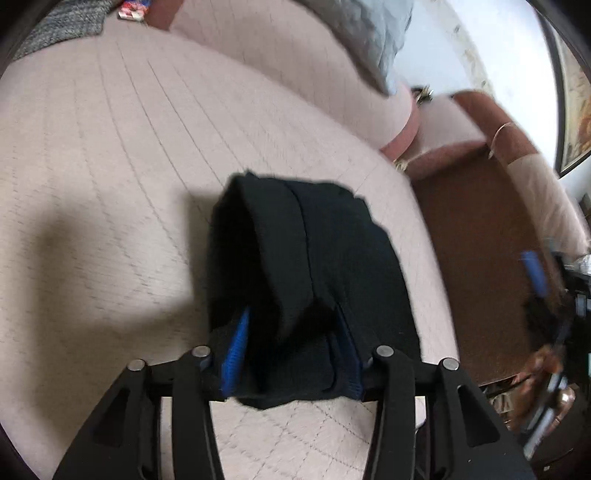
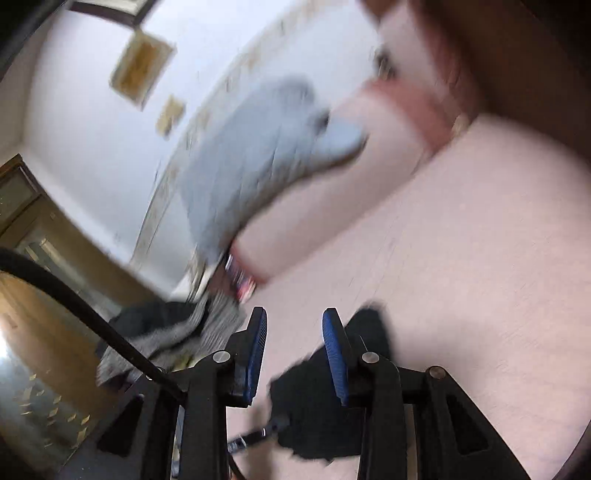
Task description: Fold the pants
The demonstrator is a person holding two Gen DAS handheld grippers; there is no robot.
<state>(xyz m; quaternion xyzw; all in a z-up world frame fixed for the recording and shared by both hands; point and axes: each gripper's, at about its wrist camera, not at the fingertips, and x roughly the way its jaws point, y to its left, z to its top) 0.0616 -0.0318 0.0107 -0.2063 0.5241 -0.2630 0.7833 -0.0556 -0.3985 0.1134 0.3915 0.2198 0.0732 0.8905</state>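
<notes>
The black pants (image 1: 314, 258) are folded into a thick bundle that hangs over the pale pink quilted sofa seat (image 1: 110, 166). My left gripper (image 1: 291, 343) is shut on the near end of the bundle, the cloth bunched between its blue pads (image 1: 236, 347). In the right wrist view my right gripper (image 2: 295, 354) is open and empty, held above the seat (image 2: 461, 277). The black bundle (image 2: 314, 406) shows below and to the right of its right finger. The right gripper also shows blurred at the right edge of the left wrist view (image 1: 535, 273).
A grey-blue cushion (image 1: 376, 40) leans on the sofa back. A grey knit cloth (image 1: 62, 26) lies at the far left of the seat, with dark clothes beside it (image 2: 159, 325). A brown floor (image 1: 476, 258) lies beyond the seat edge.
</notes>
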